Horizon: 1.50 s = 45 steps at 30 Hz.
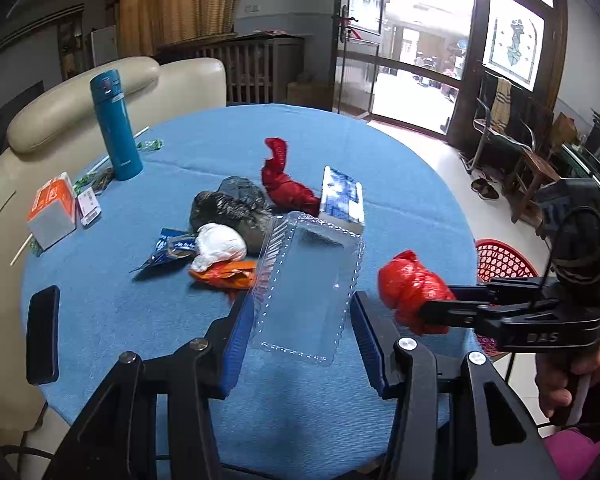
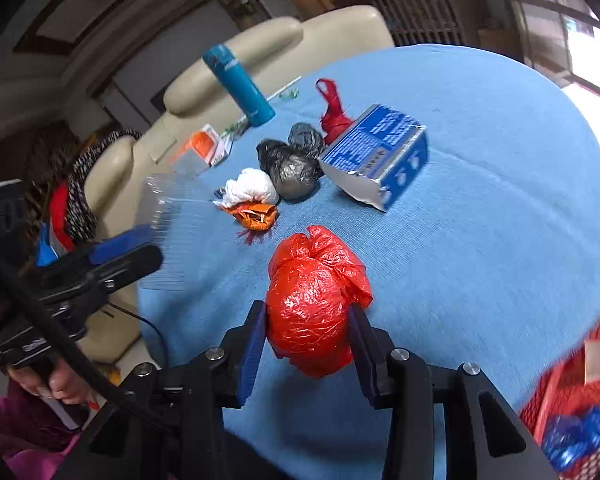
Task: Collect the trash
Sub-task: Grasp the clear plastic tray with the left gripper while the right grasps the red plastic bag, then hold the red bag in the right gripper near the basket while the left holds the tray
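Observation:
My left gripper (image 1: 302, 300) is shut on a clear plastic clamshell tray (image 1: 308, 288), held tilted above the round blue table (image 1: 400, 168); from the right wrist view the tray (image 2: 172, 216) sits in that gripper (image 2: 148, 248) at the left. My right gripper (image 2: 307, 309) is shut on a crumpled red plastic bag ball (image 2: 314, 300), lifted near the table's right edge (image 1: 408, 284). More trash lies mid-table: two black bags (image 1: 228, 204), a white bag (image 1: 220, 246), an orange wrapper (image 1: 228, 274), a loose red bag (image 1: 284, 184) and a torn blue carton (image 1: 342, 200).
A red mesh basket (image 2: 580, 380) stands beside the table at the right, with blue trash inside. A teal flask (image 1: 116, 128), an orange-white box (image 1: 52, 210) and a black phone (image 1: 42, 334) sit on the table's left side. Cream chairs (image 1: 80, 108) stand behind it.

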Available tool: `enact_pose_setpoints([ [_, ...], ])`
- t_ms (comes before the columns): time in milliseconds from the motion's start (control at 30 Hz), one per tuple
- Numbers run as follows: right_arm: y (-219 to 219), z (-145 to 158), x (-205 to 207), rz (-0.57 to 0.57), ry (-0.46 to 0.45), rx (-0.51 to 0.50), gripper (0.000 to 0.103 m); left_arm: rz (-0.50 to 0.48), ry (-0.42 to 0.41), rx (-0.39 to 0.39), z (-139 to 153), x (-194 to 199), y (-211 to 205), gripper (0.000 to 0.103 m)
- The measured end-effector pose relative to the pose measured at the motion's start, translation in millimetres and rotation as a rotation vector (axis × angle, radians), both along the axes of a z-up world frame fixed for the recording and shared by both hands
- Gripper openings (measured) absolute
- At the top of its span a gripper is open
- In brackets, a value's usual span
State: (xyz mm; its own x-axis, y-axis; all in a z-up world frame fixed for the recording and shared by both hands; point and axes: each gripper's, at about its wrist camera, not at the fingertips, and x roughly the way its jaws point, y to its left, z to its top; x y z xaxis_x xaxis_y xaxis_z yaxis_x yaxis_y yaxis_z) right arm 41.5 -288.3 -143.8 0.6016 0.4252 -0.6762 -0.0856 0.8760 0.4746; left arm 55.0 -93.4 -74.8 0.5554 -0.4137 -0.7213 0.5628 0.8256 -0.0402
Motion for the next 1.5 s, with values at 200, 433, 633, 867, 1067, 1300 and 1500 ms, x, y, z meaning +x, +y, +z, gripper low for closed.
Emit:
enact_pose_setpoints([
  [200,-12.0,12.5,-27.9,-0.039,-0.036,0.043,0.043,-0.03,-0.007,0.004,5.0,-8.5,-11.7,0.052],
  [433,-20.4,21.9,-49.4,-0.067,-0.065,0.05,0.043,-0.063,-0.005,0.017,6.5,-17.2,-25.6,0.052],
  [633,-35.8,22.0,-63.1,-0.118,-0.076,0.066,0.043,-0.08,-0.013,0.018,10.1,-23.1,-32.5,0.052],
  [867,-51.7,22.2,-71.7,-0.167,-0.079,0.078,0.043,-0.097,-0.019,0.027,11.0,-28.1,-38.6,0.052],
  [1067,-53.5,24.5,-72.7,-0.175,-0.083,0.071,0.043,-0.11,-0.018,0.028,12.2,-30.4,-43.3,0.052],
  [1300,-52.4,25.5,-75.0,-0.177,-0.088,0.067,0.043,-0.123,-0.019,0.027,12.4,-33.8,-46.5,0.052],
  [1500,-53.4,25.7,-75.8,-0.185,-0.091,0.067,0.043,-0.124,-0.016,0.023,13.0,-34.4,-46.4,0.052],
])
